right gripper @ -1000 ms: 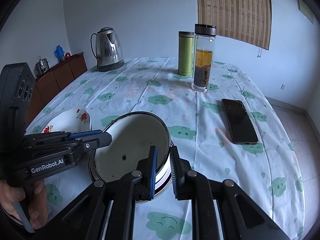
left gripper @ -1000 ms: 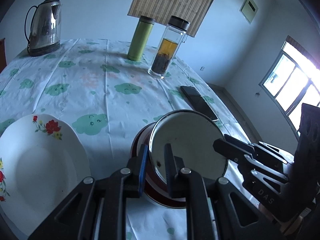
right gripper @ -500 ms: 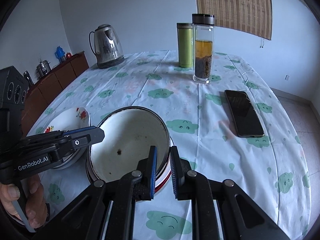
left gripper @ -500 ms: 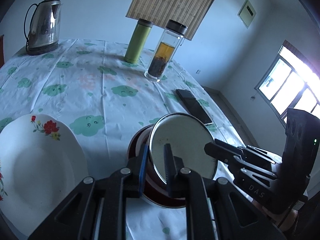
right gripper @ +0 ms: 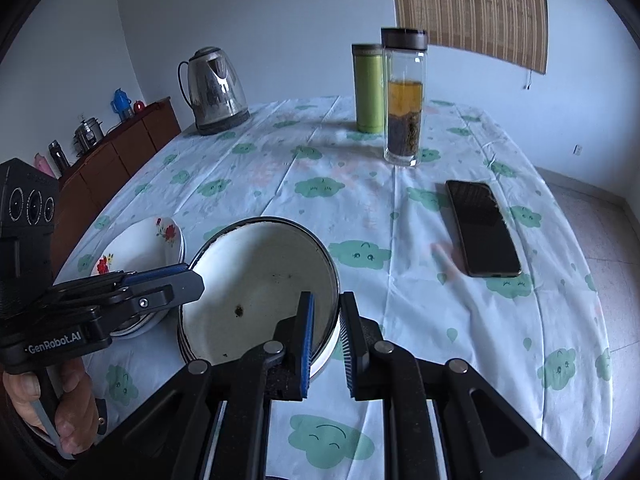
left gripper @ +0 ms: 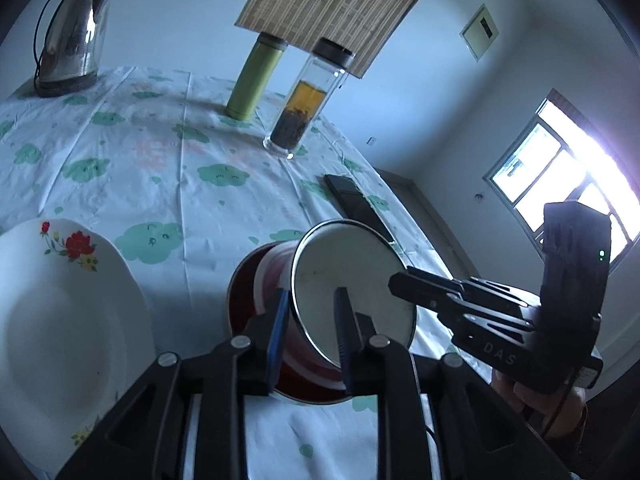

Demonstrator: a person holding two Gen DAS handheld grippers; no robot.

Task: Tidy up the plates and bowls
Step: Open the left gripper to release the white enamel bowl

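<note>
A white enamel bowl [left gripper: 352, 280] with a red outside and a steel rim is tilted over a second red bowl [left gripper: 244, 304] under it; it also shows in the right wrist view [right gripper: 260, 280]. My left gripper [left gripper: 310, 320] is shut on the bowl's near-left rim, one finger outside, one inside. My right gripper [right gripper: 326, 328] is shut on its opposite rim. The right gripper shows in the left wrist view [left gripper: 404, 280] and the left gripper in the right wrist view [right gripper: 192, 280]. A white flowered plate [left gripper: 60, 320] lies to the left, seen as a stack in the right wrist view [right gripper: 140, 244].
On the cloud-print tablecloth [right gripper: 320, 184] stand a steel kettle [right gripper: 214, 88], a green flask [right gripper: 368, 88] and a glass tea bottle [right gripper: 404, 96]. A black phone [right gripper: 482, 228] lies right of the bowls. A wooden sideboard [right gripper: 116, 152] stands beyond the table's left edge.
Both grippers have kept their hold on the bowl. The bowl's left side has risen, so it is more tilted in the left wrist view.
</note>
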